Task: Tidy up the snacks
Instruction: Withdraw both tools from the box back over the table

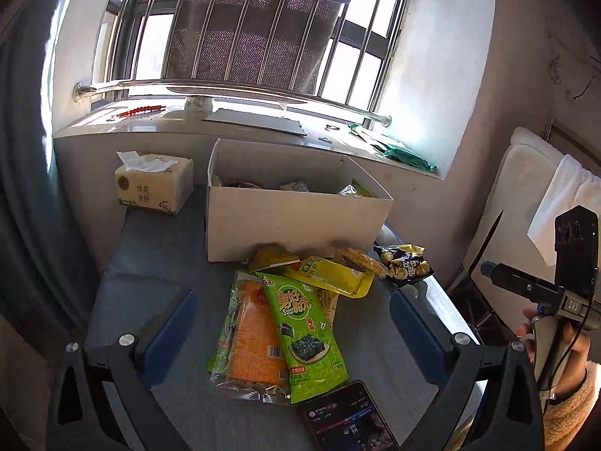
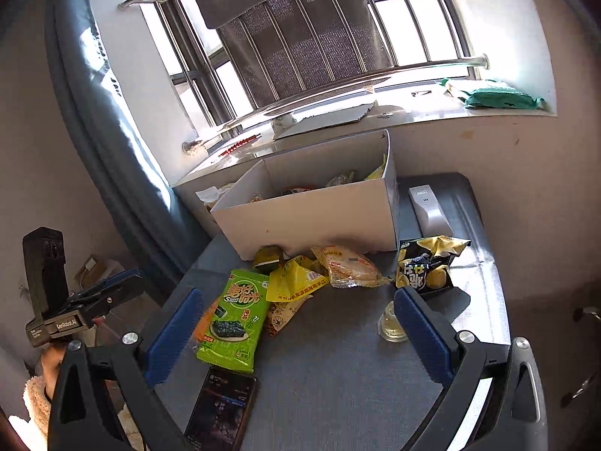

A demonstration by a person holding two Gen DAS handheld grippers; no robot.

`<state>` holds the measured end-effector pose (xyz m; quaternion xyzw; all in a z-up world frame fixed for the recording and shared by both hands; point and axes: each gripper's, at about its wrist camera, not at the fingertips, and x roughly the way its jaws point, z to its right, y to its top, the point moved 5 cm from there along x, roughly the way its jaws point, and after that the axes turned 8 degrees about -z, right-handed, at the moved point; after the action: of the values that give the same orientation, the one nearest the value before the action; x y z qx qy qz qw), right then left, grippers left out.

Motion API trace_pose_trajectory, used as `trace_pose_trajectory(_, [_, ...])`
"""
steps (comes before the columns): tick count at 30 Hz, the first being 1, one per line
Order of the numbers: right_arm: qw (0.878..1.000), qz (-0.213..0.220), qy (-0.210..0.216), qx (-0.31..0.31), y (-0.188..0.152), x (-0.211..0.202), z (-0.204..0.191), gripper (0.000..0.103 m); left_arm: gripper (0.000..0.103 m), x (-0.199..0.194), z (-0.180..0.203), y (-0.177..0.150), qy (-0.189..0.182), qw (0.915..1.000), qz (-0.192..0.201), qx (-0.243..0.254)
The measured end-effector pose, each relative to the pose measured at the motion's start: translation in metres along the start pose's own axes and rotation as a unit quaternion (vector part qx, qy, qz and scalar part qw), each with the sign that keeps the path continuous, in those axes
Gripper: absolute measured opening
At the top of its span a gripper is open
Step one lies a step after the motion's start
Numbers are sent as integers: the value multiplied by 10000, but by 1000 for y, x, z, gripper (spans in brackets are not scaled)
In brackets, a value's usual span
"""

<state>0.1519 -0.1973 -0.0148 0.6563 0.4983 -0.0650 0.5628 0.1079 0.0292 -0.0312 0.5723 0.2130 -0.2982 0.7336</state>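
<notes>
Green seaweed packet between open left gripper fingers

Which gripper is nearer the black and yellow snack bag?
Right. The right gripper has one finger just before the black and yellow snack bag; the left gripper frames the green seaweed packet, farther left.

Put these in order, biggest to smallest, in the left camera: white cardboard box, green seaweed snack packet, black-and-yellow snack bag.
1. White cardboard box
2. Green seaweed snack packet, though nearer the camera
3. Black-and-yellow snack bag
</notes>
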Motion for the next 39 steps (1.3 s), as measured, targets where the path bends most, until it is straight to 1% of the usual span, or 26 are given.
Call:
trace_pose_trajectory(3, [9998, 101, 99, 135, -28, -16, 0, 103, 103, -7, 5, -19, -38, 9999, -9, -110])
trace_pose_trajectory(6, [9997, 83, 47, 222, -49, -22, 0, 103, 103, -12, 9, -34, -167, 9996, -43, -204])
trace_pose_trajectory(8, [9996, -2, 113, 241, -63, -24, -5, 103, 103, -14, 13, -43, -137, 9995, -120, -260])
trace_pose_trajectory(10, [9998, -93, 106, 122, -75, -26, -11, 103, 103, -19, 17, -49, -99, 9996, -111, -238])
trace_pose_trajectory(12, [10000, -32, 36, 81, -81, -31, -15, 103, 103, -24, 22, -54, -53, 9998, -91, -166])
trace_pose_trajectory(14, [10000, -35, 89, 11, -85, -33, -19, 103, 103, -26, 25, -56, -2, 9999, -72, -104])
trace_pose_trajectory(17, [10000, 4, -34, -75, -85, -35, -20, 103, 103, -26, 27, -58, 29, 9999, -76, -70])
trace_pose_trajectory(20, [10000, 2, -91, -18, -84, -33, -15, 103, 103, -23, 29, -57, 54, 10000, -67, 16])
trace_pose_trajectory(22, [9999, -73, -97, 50, -85, -27, -11, 103, 103, -19, 28, -58, 106, 9999, -100, 31])
trace_pose_trajectory(25, [9996, -209, -143, 136, -89, -16, -5, 103, 103, -13, 27, -63, 13, 9998, -200, 13])
trace_pose_trajectory(29, [9987, -343, -130, 357, -90, -5, 6, 103, 103, -9, 26, -68, 15, 9997, -257, -2])
trace_pose_trajectory(33, [9974, -366, -42, 622, -90, -1, 15, 103, 103, -9, 26, -70, 14, 9997, -258, 1])
trace_pose_trajectory(39, [9956, -377, 56, 853, -92, 0, 24, 103, 103, -11, 22, -71, 24, 9997, -228, -65])
